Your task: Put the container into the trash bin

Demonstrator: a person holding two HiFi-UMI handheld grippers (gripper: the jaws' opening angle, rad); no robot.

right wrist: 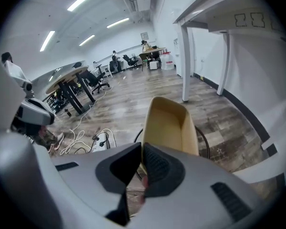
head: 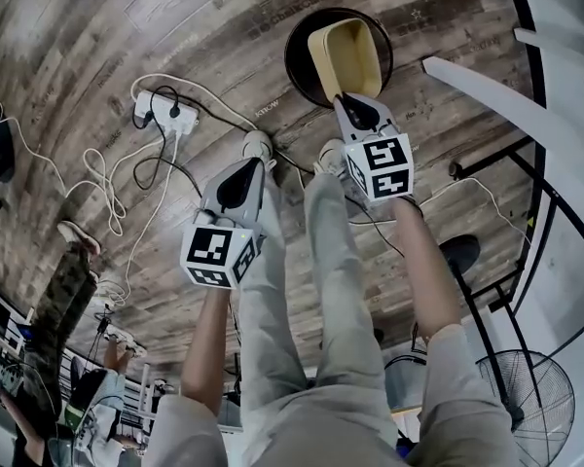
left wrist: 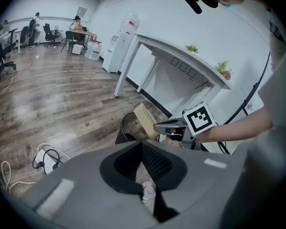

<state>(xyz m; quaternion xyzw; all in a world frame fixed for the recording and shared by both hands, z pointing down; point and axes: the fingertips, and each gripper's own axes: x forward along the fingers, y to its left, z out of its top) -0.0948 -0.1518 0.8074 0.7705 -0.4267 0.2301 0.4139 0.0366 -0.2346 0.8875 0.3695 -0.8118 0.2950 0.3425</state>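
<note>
right hand-held gripper holds empty container over trash bin | left hand-held gripper closed

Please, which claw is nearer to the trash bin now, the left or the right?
Right. The right claw holds the container over the trash bin; the left claw is empty, off to one side of it.
</note>
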